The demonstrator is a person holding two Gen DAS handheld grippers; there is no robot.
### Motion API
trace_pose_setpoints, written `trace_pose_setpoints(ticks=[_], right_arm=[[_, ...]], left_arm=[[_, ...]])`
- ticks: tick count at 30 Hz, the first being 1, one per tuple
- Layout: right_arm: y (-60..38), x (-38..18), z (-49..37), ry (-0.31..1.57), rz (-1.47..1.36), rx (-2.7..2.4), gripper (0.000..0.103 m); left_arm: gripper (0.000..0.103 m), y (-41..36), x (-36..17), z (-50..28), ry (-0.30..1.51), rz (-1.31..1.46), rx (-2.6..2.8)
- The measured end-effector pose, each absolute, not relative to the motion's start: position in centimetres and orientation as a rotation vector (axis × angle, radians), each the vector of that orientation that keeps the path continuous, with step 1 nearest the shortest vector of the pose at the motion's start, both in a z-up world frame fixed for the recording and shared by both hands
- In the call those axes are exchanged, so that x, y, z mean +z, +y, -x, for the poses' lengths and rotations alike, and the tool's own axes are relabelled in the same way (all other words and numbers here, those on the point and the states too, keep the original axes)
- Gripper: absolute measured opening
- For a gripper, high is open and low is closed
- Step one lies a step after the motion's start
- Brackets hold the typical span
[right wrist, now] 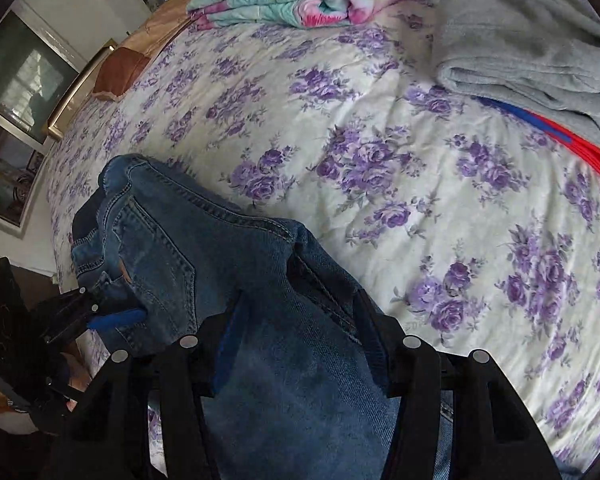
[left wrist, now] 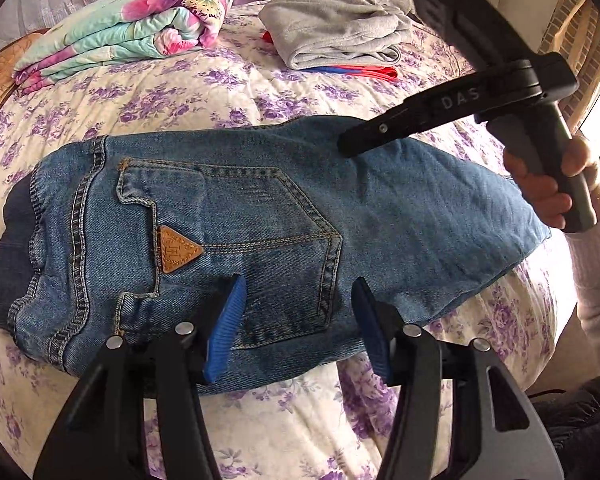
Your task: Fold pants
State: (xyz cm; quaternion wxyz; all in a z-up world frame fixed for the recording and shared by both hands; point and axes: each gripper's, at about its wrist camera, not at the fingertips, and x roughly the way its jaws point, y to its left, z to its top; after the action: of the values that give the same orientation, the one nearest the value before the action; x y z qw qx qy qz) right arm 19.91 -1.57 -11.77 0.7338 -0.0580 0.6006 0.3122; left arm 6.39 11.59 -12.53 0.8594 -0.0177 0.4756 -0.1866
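Lying folded on bedspread [left wrist: 172, 92], jeans [left wrist: 260, 208], both tongs parted

Bare bedspread [right wrist: 380, 128] beyond jeans [left wrist: 260, 208]; rolled quilt [left wrist: 132, 28], grey garment [left wrist: 332, 32] block far edge

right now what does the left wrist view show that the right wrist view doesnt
Only the left wrist view shows the right hand on its gripper's handle, and the full triangular leather patch beside the jeans' back pocket.

Only the right wrist view shows the framed glass panel by the wall past the bed's edge, and the left gripper from outside.

Both show the folded jeans on the purple floral bedspread, the folded flowered quilt, and the grey garment on a red-and-blue item.
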Motion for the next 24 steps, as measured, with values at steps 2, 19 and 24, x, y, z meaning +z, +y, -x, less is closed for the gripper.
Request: trace_pose_setpoints(ticks=[2, 19, 24], right_arm=[[-1.5, -12.2, -19.4, 1.354, 0.113, 0.769, 0.057], [-0.6, -10.7, -22.1, 1.231, 0.121, 0.868, 0.009], [2.1, -14.2, -21.8, 1.228, 0.310, 0.703, 0.009]], left_arm=[[0.053, 11.6, -12.5, -6.3, 0.998, 0.036, -0.396], [0.053, 12.1, -12.7, -6.7, 1.000, 0.060, -0.406], [0.053, 11.4, -12.8, -6.8, 0.995, 0.027, -0.366]])
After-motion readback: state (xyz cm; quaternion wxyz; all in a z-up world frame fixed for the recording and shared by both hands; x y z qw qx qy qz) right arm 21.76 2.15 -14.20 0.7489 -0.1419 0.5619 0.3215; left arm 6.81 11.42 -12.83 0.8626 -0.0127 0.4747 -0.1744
